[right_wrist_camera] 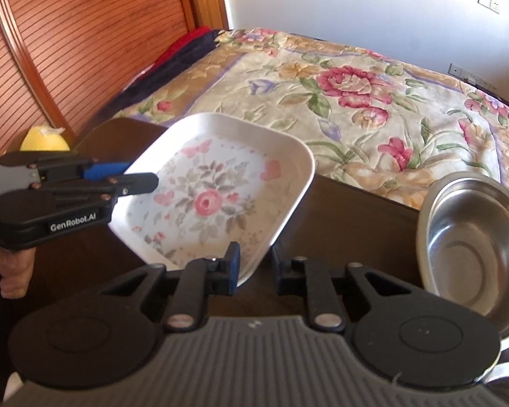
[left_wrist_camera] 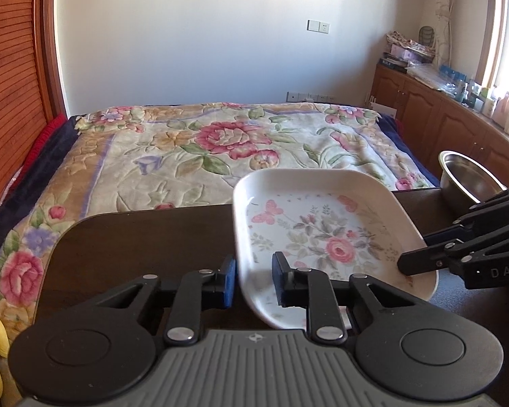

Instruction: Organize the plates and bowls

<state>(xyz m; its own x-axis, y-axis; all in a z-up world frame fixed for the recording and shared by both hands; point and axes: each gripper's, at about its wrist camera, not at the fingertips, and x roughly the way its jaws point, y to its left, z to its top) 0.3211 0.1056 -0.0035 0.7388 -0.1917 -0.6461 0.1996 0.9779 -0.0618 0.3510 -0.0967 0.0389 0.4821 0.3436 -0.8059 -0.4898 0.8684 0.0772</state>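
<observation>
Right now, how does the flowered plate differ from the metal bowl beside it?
The plate is white, squarish and shallow with painted flowers; the bowl is plain shiny steel, round and deeper. The plate is tilted, gripped at two edges by the left gripper and right gripper; the bowl is ungripped. Both are empty, over the dark table.

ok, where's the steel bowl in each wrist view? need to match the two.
Left wrist: steel bowl at the right edge, mid-height, beyond the floral plate, partly behind the right tool.
Right wrist: steel bowl large at the right edge, lower half, right of the plate.
Shared landmark: the floral plate, on the dark table in both views.
</observation>
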